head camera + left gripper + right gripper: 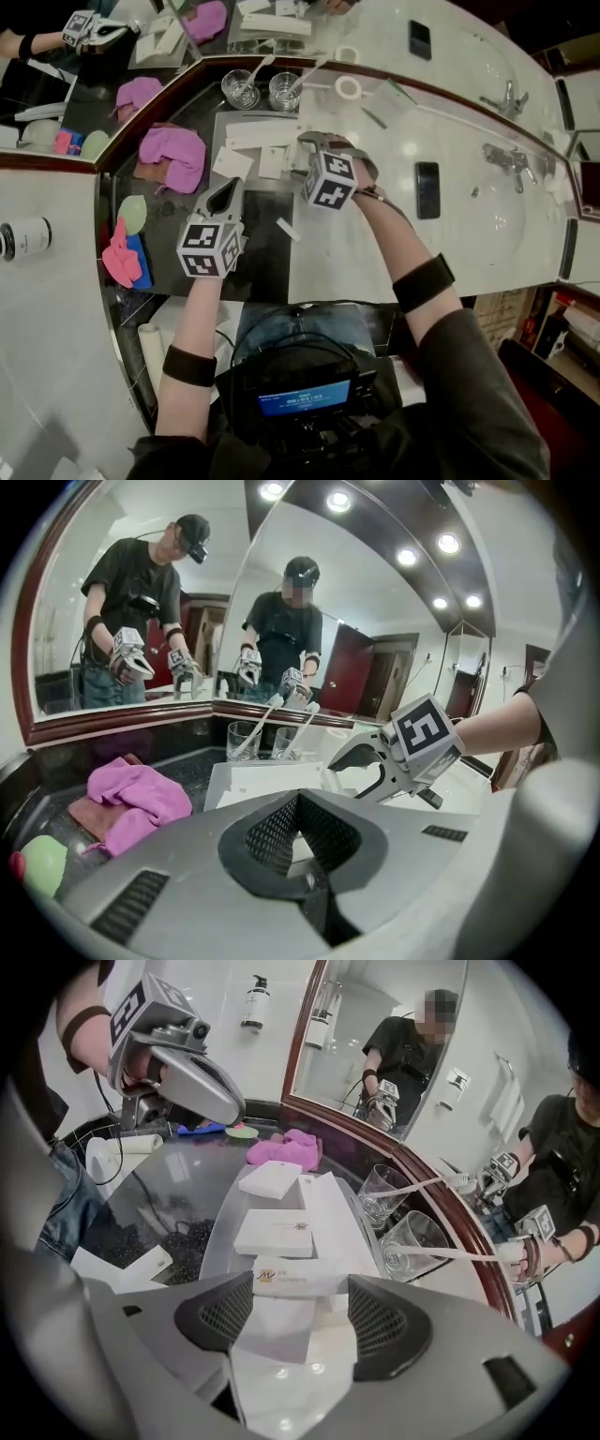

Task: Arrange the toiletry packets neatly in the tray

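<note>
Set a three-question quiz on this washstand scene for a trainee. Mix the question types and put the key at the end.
1. True or false: the left gripper has its jaws shut with nothing between them.
2. What stands in each of the two glasses? A) a toothbrush B) a razor C) a comb
3. Fill in: the jaws of the right gripper hold a white ____.
Key: 1 true; 2 A; 3 packet.
</note>
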Available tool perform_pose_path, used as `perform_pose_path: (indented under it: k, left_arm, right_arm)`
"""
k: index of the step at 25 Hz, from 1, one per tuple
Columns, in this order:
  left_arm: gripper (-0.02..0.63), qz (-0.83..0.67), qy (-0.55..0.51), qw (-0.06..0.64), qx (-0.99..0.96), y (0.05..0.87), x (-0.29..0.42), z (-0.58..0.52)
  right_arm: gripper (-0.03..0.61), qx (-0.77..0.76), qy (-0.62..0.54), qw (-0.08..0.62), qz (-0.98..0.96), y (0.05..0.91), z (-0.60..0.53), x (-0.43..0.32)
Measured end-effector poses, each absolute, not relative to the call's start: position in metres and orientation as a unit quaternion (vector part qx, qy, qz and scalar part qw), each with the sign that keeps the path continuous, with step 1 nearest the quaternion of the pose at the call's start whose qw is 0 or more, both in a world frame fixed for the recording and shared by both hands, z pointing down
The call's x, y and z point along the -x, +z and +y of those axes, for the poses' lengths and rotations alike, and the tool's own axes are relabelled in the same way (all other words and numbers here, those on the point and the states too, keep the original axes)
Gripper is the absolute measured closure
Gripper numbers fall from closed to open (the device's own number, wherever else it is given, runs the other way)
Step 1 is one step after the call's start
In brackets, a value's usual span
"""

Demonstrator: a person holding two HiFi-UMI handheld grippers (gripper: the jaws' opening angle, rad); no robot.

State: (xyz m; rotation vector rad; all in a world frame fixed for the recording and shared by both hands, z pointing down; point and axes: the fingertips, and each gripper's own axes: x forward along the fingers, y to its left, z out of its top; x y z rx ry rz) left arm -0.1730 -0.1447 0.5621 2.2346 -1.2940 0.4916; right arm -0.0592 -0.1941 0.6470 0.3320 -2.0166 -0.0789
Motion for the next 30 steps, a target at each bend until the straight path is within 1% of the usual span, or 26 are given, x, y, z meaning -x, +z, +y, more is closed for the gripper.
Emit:
perform_pose_path:
  k: [4, 18, 20, 23, 28, 30]
  left_arm:
    - [0.612, -0.481, 0.182, 0.259, -0.818, 0.566, 0.177, -0.144]
    - [0.612, -0.485, 0.181, 0.254, -0.817, 0.558, 0.169, -0.125]
    - [0.612, -0.486, 0.18, 0.251, -0.818, 0.553, 0.166, -0.118]
    - [0.612, -0.488, 0.177, 0.246, -0.819, 0.546, 0.163, -0.105]
    - [0.612, -0.488, 0.171, 0.24, -0.822, 0.533, 0.15, -0.084]
    - [0.612, -0.489, 0.17, 0.236, -0.823, 0.528, 0.145, -0.076]
  right_arm:
    - [0.204, -0.15, -0.026, 0.507, -0.848, 0.643, -0.2, 0.062]
    - [0.216, -0.143, -0.03, 0.497, -0.855, 0.618, -0.174, 0.053]
    - [0.258, -0.147, -0.03, 0.49, -0.859, 0.609, -0.165, 0.049]
    - [0.281, -0.16, -0.025, 0.475, -0.865, 0.592, -0.152, 0.042]
    - [0.399, -0.196, -0.026, 0.454, -0.869, 0.566, -0.128, 0.023]
    - [0.43, -0.214, -0.023, 0.443, -0.87, 0.557, -0.118, 0.014]
